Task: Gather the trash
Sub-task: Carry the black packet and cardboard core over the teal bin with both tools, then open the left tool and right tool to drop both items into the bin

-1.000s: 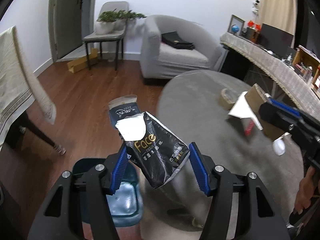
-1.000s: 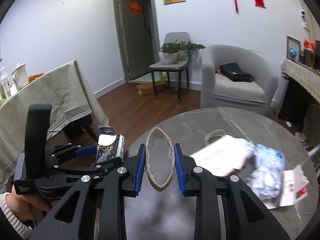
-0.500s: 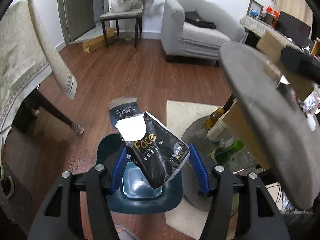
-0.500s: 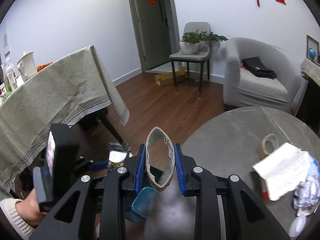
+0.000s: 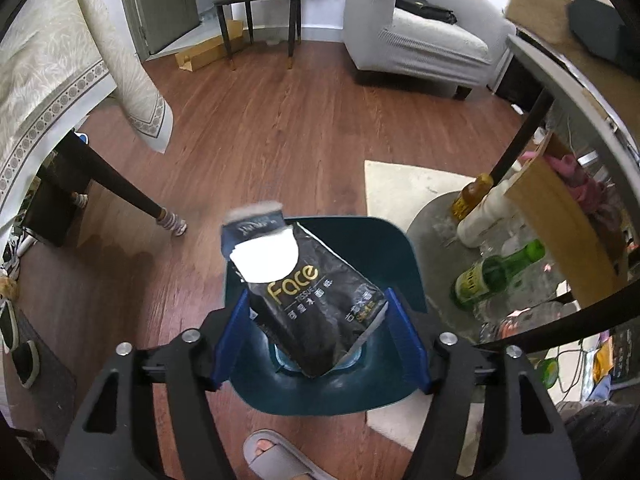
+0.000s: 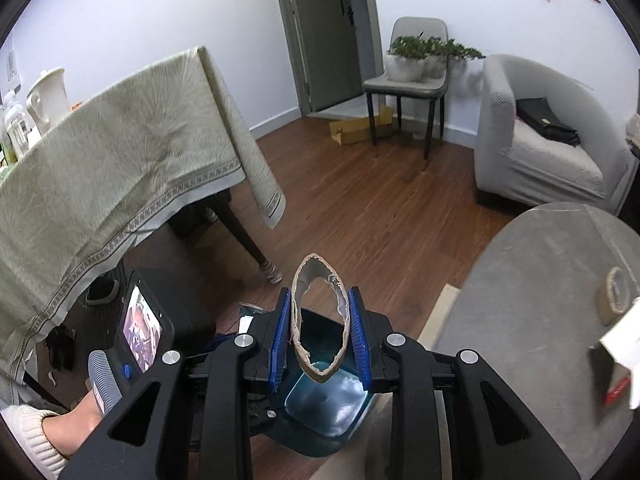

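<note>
Left gripper (image 5: 320, 336): jaws just opened, spread wide; black tissue pack (image 5: 316, 300) loose between them, over the teal bin (image 5: 400, 248). Right gripper (image 6: 319, 336): I pinch a flattened cardboard ring (image 6: 298, 320) above the bin, undropped. More litter waits far right on the grey table (image 6: 520, 300).

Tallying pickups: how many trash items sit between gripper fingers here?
2. A black plastic tissue pack lies between the left gripper's jaws, which have just been opening; a squashed brown cardboard ring is clamped in the right gripper.
</note>
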Demonstrator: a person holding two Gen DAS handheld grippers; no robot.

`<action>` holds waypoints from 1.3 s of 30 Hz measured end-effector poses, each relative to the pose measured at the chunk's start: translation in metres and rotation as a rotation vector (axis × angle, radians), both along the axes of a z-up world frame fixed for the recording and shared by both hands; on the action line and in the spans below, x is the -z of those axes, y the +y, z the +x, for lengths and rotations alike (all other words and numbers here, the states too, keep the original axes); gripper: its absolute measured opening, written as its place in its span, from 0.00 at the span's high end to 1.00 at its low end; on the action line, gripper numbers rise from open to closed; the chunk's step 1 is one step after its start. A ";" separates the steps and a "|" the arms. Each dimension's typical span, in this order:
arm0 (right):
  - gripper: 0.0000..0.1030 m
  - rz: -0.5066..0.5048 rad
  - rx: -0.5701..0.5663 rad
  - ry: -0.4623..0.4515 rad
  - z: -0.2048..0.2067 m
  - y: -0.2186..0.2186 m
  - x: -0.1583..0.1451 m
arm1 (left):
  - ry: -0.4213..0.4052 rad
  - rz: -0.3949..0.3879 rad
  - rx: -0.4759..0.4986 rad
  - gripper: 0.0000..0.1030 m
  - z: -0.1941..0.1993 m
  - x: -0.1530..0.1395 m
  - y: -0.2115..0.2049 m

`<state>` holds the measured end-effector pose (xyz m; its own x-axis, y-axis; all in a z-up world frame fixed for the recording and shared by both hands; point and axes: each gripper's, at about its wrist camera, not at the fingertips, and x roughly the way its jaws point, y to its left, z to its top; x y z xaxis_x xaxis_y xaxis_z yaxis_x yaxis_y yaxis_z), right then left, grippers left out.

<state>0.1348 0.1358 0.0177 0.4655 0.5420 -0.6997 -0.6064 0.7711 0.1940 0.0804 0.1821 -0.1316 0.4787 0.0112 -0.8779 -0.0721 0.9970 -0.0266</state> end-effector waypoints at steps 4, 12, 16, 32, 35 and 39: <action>0.72 -0.012 -0.015 0.019 0.002 0.012 0.010 | 0.002 -0.002 -0.008 0.22 -0.003 0.001 0.013; 0.72 -0.057 -0.031 0.063 0.008 0.034 0.039 | -0.040 -0.023 -0.049 0.22 -0.015 -0.016 0.039; 0.72 -0.080 -0.034 0.093 0.012 0.043 0.056 | -0.091 -0.035 -0.084 0.27 -0.026 -0.034 0.054; 0.72 -0.183 -0.109 0.224 0.003 0.079 0.126 | -0.210 -0.061 -0.117 0.50 -0.043 -0.092 0.067; 0.72 -0.200 -0.114 0.245 -0.001 0.081 0.140 | -0.232 -0.073 -0.114 0.53 -0.045 -0.102 0.066; 0.72 -0.231 -0.137 0.267 -0.006 0.087 0.154 | -0.261 -0.090 -0.116 0.54 -0.048 -0.116 0.066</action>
